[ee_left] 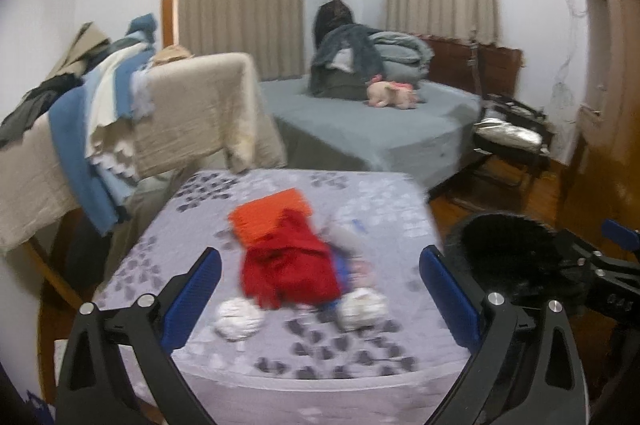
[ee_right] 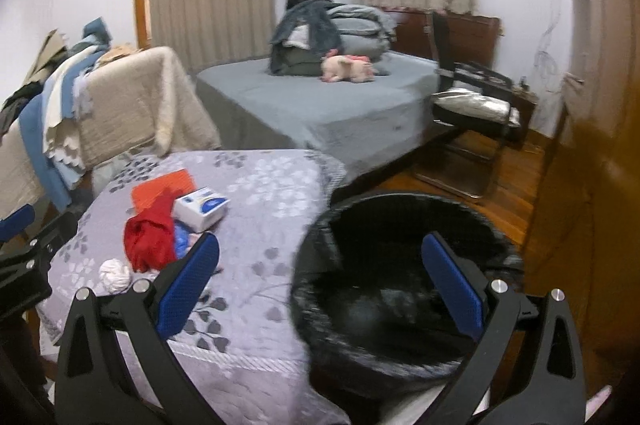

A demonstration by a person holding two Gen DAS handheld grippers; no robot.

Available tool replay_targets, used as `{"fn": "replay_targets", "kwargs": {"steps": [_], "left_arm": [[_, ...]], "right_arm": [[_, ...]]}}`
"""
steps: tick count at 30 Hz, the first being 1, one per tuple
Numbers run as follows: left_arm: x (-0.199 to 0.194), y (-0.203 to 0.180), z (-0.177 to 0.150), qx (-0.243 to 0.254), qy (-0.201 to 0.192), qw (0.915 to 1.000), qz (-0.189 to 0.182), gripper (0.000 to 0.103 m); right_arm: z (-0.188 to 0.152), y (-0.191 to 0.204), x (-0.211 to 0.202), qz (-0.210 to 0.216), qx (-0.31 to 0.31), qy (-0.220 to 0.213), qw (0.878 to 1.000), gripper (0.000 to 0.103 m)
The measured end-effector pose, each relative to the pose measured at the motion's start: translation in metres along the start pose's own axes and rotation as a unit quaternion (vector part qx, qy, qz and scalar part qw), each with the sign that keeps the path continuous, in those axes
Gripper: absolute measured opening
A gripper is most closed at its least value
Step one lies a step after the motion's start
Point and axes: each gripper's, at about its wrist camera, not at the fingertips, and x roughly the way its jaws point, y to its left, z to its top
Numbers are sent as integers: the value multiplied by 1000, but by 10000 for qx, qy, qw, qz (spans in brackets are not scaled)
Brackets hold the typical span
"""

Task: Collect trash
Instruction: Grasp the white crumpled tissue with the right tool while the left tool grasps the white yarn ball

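Two crumpled white paper balls lay on the floral-covered worktop, one (ee_left: 239, 321) left of the other (ee_left: 362, 308), both at the near edge of a red cloth (ee_left: 290, 271). Beside the worktop stood a round bin (ee_right: 404, 289), lined with a black bag, upright and open, its inside too dark to make out.

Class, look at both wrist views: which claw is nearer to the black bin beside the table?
Right. The right claw hangs open directly above the black bin. The left claw is open over the table, facing the crumpled paper balls, with the bin off to its right.
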Motion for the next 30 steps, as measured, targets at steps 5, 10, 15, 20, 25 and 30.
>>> {"fn": "replay_targets", "kwargs": {"steps": [5,10,15,20,25,30], "left_arm": [[23,44,-19,-192,155,9990,375,97],[51,78,-36,-338,436,9967,597,97],[73,95,-54,-401,663,9950,626,96],[90,104,-65,-458,873,9931,628,91],[102,107,-70,-488,995,9920,605,89],[115,109,-75,-523,1109,9912,506,86]], "right_arm": [[-9,31,34,490,-83,246,9985,98],[-20,73,72,815,-354,523,9947,85],[-39,104,109,988,-524,935,9893,79],[-53,128,134,1046,-740,1170,9848,74],[-63,140,156,1034,-890,1370,9811,69],[-68,145,172,1177,-942,1565,9761,51]]}}
